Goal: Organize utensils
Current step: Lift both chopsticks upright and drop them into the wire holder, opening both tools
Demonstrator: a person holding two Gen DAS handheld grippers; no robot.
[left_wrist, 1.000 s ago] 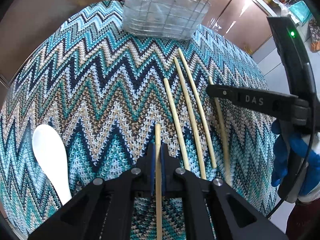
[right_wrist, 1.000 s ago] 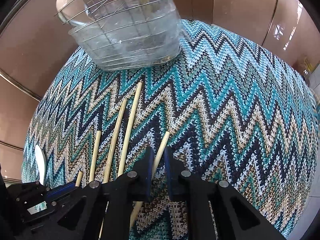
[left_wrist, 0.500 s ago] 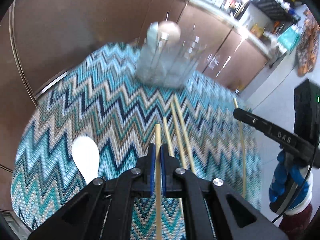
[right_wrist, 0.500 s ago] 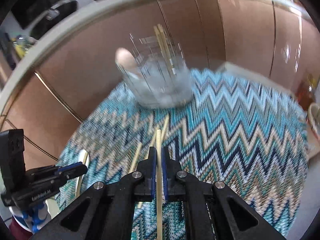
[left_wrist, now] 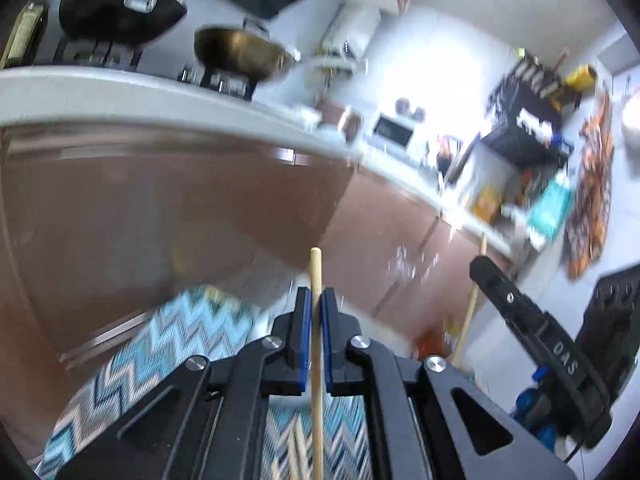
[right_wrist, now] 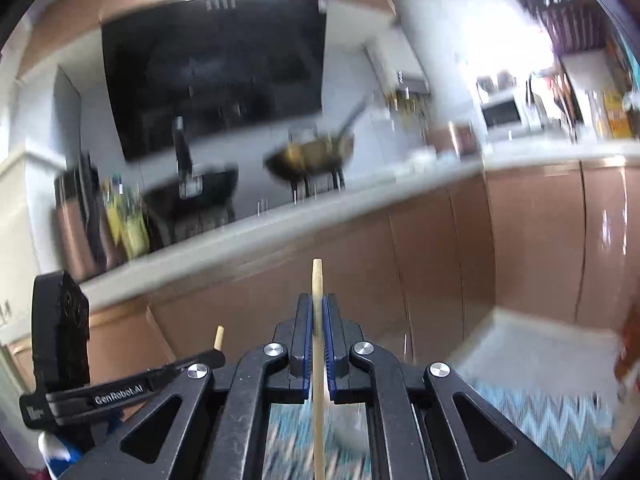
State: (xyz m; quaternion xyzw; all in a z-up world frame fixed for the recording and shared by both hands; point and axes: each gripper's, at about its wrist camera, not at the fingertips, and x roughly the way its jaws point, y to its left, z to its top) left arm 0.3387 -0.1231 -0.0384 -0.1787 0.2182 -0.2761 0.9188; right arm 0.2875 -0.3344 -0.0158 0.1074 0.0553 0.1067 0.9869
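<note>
Simultaneously, the left gripper (left_wrist: 316,312) pinches one chopstick (left_wrist: 316,276) and the right gripper (right_wrist: 317,316) pinches another chopstick (right_wrist: 317,280), each stick's long axis running forward between the jaws, tip raised. No holder appears; the zigzag mat (left_wrist: 160,344) lies below.

Motion blur smears the zigzag cloth (right_wrist: 552,420) at lower right and the stovetop pans (right_wrist: 308,158) at centre. Each clamped chopstick (left_wrist: 317,360) runs off the bottom edge, its lower end unseen. Countertop items (left_wrist: 404,132) at upper right are indistinct.
</note>
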